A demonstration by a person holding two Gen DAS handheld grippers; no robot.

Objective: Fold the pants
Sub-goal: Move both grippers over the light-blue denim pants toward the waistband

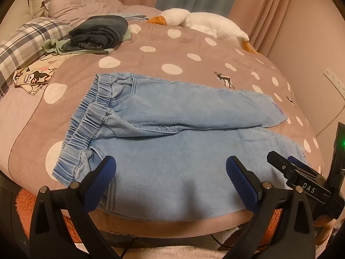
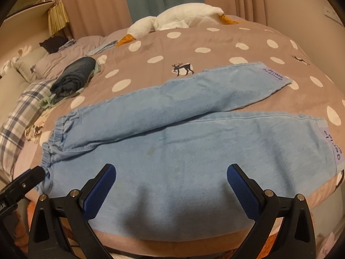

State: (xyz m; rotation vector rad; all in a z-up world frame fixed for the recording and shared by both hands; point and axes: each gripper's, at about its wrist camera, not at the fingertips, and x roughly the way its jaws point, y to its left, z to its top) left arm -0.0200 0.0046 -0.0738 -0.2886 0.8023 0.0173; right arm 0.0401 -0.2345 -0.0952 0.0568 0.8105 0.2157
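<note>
Light blue elastic-waist pants (image 1: 172, 116) lie flat on the polka-dot bedspread (image 1: 151, 64), waistband (image 1: 86, 127) at the left and both legs running right, slightly apart. In the right wrist view the pants (image 2: 194, 142) show their printed cuffs (image 2: 330, 149) at the right. My left gripper (image 1: 170, 168) hovers open over the near leg close to the bed's front edge, nothing between its blue pads. My right gripper (image 2: 171, 172) is likewise open over the near leg, holding nothing. It also shows at the right in the left wrist view, right gripper (image 1: 280, 164), beside the near cuff.
A pile of folded dark jeans (image 1: 99, 32) on green cloth sits at the back left, beside a plaid pillow (image 1: 25, 41) and a cartoon-print cloth (image 1: 34, 77). A white goose plush (image 1: 200, 21) lies at the back. Curtains and a wall stand behind and to the right.
</note>
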